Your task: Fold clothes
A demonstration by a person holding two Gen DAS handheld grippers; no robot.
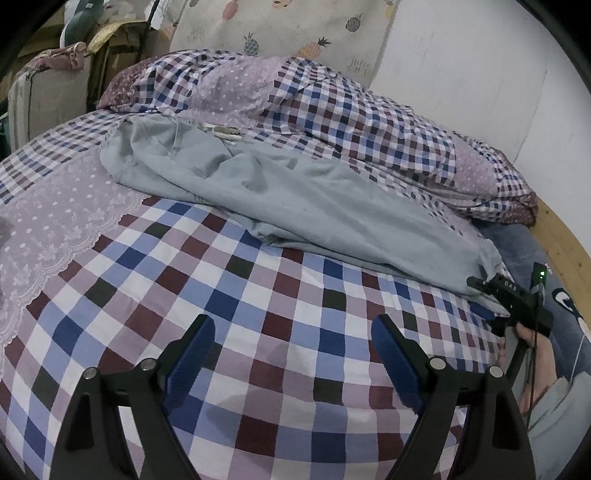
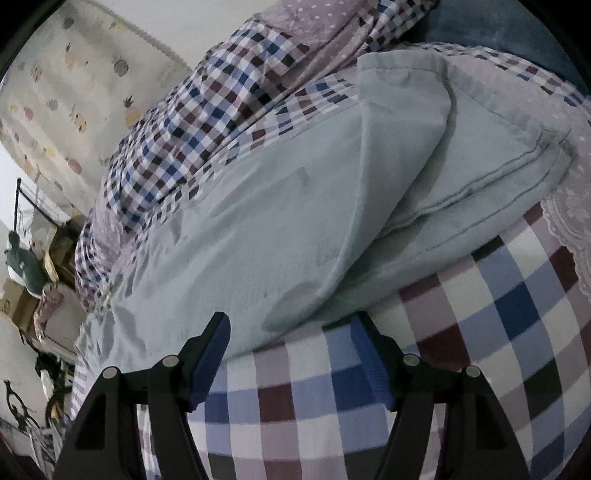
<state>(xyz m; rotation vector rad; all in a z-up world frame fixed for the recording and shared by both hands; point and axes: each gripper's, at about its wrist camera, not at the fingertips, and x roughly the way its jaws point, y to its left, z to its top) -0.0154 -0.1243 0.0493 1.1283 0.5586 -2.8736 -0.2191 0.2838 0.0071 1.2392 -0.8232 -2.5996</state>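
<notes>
Pale grey-blue trousers [image 1: 277, 192] lie rumpled across the checked bed cover [image 1: 258, 332], with the drawstring waist [image 1: 173, 136] at the far left. Their stitched leg hems [image 2: 517, 166] show in the right wrist view. My left gripper [image 1: 291, 343] hovers open over bare checked cover, well short of the trousers. My right gripper [image 2: 291, 339] is open too, and a folded edge of the trousers [image 2: 295, 310] lies just beyond its fingertips. From the left wrist view, the right gripper [image 1: 495, 295] sits at the trousers' right end, held by a hand [image 1: 528, 332].
A bunched checked quilt [image 1: 332, 103] lies along the back beside the white wall [image 1: 461, 74]. A pineapple-print cloth [image 1: 277, 29] hangs behind it. The wooden bed frame [image 1: 561, 243] runs along the right edge. Boxes and bags [image 1: 48, 85] are stacked at the far left.
</notes>
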